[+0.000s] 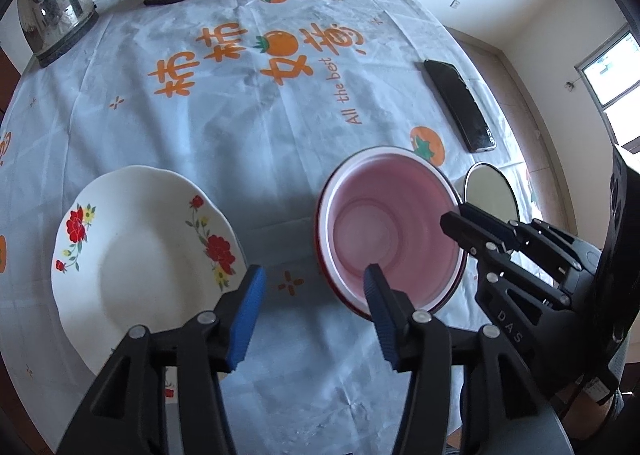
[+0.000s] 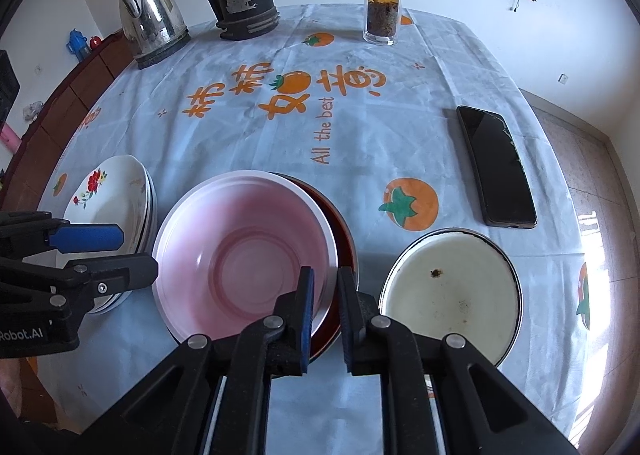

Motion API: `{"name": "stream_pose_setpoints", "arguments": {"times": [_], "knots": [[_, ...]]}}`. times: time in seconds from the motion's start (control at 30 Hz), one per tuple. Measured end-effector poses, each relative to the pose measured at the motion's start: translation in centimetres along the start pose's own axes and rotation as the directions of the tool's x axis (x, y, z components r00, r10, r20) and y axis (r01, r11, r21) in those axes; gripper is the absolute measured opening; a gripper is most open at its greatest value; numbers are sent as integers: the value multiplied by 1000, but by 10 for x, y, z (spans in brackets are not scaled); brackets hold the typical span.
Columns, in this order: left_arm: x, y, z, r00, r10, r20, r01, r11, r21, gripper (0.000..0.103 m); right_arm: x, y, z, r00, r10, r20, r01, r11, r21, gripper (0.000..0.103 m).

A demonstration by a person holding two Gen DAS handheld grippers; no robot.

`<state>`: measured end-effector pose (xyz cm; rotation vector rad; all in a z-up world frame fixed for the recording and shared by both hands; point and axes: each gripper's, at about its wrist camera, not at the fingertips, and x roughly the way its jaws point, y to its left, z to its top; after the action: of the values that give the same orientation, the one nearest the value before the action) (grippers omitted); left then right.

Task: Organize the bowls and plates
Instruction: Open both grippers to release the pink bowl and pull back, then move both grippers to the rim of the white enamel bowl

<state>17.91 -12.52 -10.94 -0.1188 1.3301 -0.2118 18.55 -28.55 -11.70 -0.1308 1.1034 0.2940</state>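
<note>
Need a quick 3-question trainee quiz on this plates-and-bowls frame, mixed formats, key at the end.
1. True or false: the right hand-held gripper has its jaws closed on the rim of the pink bowl.
2. Multiple choice: what lies on the tablecloth to the right of the orange persimmon print? A) a spoon B) a black phone C) a cup
3. Fill in: the left hand-held gripper is ____, holding nothing, with the floral plate stack on its left.

Key: 1 true: its jaws are narrowed onto the rim. 2 B. 3 open.
</note>
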Motion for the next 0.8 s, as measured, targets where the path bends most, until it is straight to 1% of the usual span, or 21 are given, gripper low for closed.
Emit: {"name": "stream_pose_setpoints", "arguments": {"times": [0.03, 0.07, 0.1, 0.13, 0.17, 0.2, 0.23, 0.3, 0.37, 0.47, 0.53, 0.63, 0.8], "knots": [[0, 0, 0, 1000, 1, -1, -1, 1000, -3, 52, -1, 0, -1, 1000, 6, 6, -6, 1000, 3, 22], [0, 0, -1, 1000, 2, -3, -2, 1000, -5, 52, -3, 0, -1, 1000, 11, 15, -11, 1000, 8, 33], [0, 0, -2, 1000, 1, -5, -1, 1000, -7, 52, -5, -1, -1, 1000, 1, 23, -1, 1000, 9, 40], [0, 0, -2, 1000, 0, -6, 0, 1000, -10, 53, -6, -1, -1, 999, -23, 31, 23, 1000, 6, 57], [0, 1, -3, 1000, 0, -7, 0, 1000, -13, 54, -7, -2, -2, 998, -54, 41, 54, 999, -1, 64], [0, 1, -3, 1000, 0, -6, 0, 1000, -17, 54, -8, -3, -2, 996, -80, 48, 80, 997, -6, 64], [0, 1, -3, 1000, -1, -6, 1, 1000, -18, 54, -8, -5, -1, 996, -82, 47, 82, 997, -3, 64], [0, 1, -4, 1000, -1, -7, 1, 1000, -16, 55, -9, -8, -1, 997, -60, 41, 59, 998, 18, 64], [0, 0, -4, 1000, -1, -5, 1, 1000, -15, 55, -9, -8, -2, 997, -67, 41, 67, 998, 20, 64], [0, -1, -4, 1000, 2, -8, -2, 1000, -12, 55, -8, -6, -3, 998, -48, 32, 47, 999, 19, 64], [0, -2, -5, 1000, 3, -7, -3, 1000, -12, 55, -8, -4, -4, 995, -88, 38, 88, 996, 4, 64], [-3, -4, -5, 1000, 16, 3, -16, 1000, -3, 55, -11, -10, -6, 997, -71, 43, 70, 997, 29, 64], [-5, -10, -4, 1000, 27, 16, -27, 999, 17, 55, -19, -16, -9, 996, -71, 55, 69, 996, 48, 64]]}}
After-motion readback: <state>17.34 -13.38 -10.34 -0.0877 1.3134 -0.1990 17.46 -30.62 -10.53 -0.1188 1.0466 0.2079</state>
